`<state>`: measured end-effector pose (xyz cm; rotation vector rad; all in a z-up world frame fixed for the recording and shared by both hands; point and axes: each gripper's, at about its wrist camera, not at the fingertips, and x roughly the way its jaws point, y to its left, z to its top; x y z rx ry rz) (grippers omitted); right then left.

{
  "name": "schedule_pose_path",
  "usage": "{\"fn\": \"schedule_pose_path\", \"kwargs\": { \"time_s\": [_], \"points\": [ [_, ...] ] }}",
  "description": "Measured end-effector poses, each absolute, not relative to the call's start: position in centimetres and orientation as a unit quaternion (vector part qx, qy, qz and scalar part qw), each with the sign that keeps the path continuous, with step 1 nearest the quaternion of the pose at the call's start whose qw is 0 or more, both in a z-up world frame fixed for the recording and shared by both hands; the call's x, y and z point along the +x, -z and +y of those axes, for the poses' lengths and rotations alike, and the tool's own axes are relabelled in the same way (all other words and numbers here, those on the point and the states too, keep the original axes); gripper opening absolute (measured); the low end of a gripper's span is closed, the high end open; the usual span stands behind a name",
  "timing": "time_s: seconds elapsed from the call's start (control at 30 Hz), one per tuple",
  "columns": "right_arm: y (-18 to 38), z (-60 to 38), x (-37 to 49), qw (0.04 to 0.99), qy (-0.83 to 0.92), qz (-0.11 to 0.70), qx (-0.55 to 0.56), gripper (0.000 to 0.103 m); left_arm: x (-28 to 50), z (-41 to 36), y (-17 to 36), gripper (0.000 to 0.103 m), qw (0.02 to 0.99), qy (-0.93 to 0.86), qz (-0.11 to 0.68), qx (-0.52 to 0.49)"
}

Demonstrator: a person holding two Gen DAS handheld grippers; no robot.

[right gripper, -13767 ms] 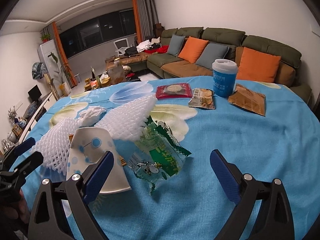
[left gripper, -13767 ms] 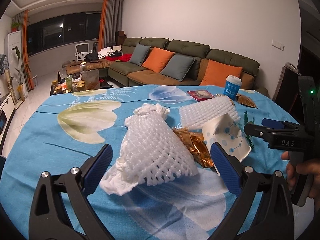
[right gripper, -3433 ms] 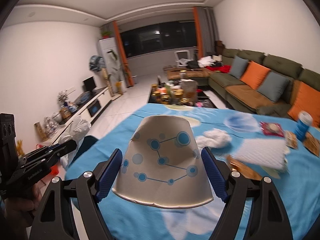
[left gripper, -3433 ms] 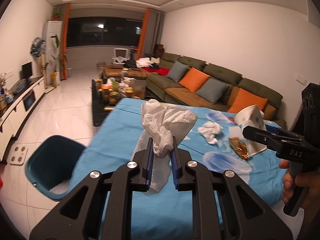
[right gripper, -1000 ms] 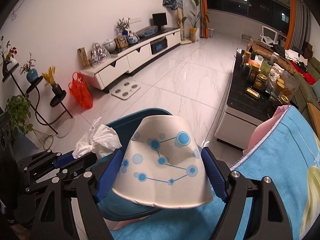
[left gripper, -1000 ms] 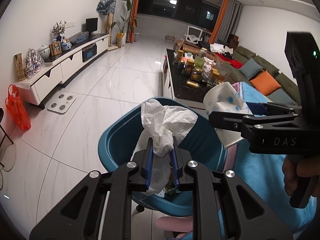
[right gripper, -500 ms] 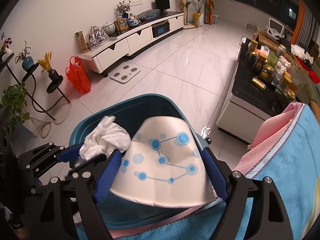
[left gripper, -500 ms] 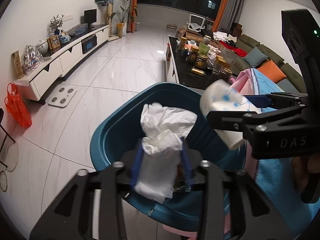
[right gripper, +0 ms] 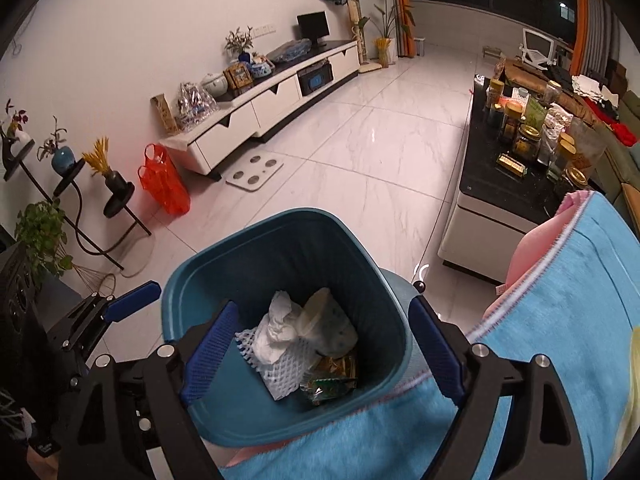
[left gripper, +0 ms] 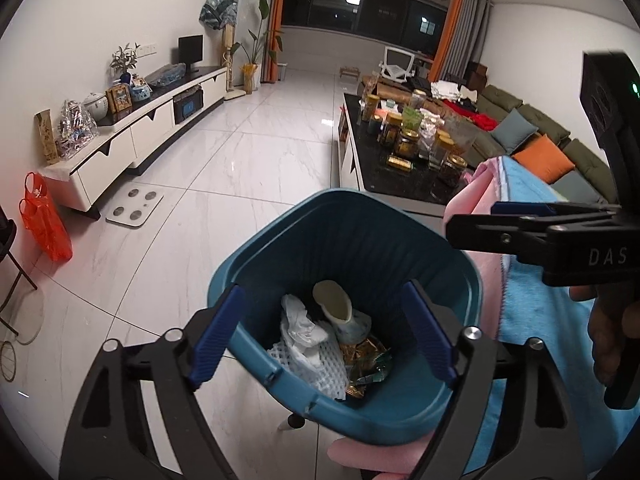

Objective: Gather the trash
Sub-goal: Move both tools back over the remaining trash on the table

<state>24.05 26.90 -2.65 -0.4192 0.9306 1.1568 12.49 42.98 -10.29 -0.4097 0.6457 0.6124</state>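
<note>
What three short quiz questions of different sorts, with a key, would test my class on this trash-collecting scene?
1. True or false: the paper cup lies inside the bin.
2. Multiple choice: what is between the fingers of the left gripper? A) a tissue B) a wrapper C) nothing
3. Short answer: what white item lies on the foam net in the bin?

Key:
1. True.
2. C. Its jaws are opening and empty, above the bin; the right gripper holds nothing either.
3. The tissue.
</note>
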Motion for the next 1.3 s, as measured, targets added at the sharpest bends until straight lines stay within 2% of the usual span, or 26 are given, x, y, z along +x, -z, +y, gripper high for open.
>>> {"fn": "schedule_pose_path", "kwargs": {
  "time_s": [0.13, 0.3, 0.6, 0.93, 1.3],
  "points": [
    [1.4, 24.9, 23.3, 0.723, -0.53, 0.408, -0.173, 0.086, 10.2, 42.0, 8.7, 0.092, 0.885, -0.302, 0.294, -0.197],
    [0.2, 21.5, 22.2, 0.732, -0.538, 0.391, -0.148, 0.088, 7.4, 40.0, 6.1, 0.097, 0.894, -0.303, 0.27, -0.191],
    [-1.9, 13.3, 20.1, 0.761, -0.534, 0.354, -0.098, 0.096, 3.1, 34.7, 1.8, 0.097, 0.916, -0.276, 0.238, -0.17],
    [-0.9, 5.4, 19.6, 0.784, -0.504, 0.358, -0.05, 0.096, 1.6, 28.2, -1.3, 0.097, 0.935, -0.23, 0.221, -0.155],
    [-1.0, -3.7, 19.5, 0.819, -0.459, 0.344, 0.006, 0.096, 3.8, 21.3, -4.0, 0.097, 0.958, -0.152, 0.216, -0.113]
  ]
}}
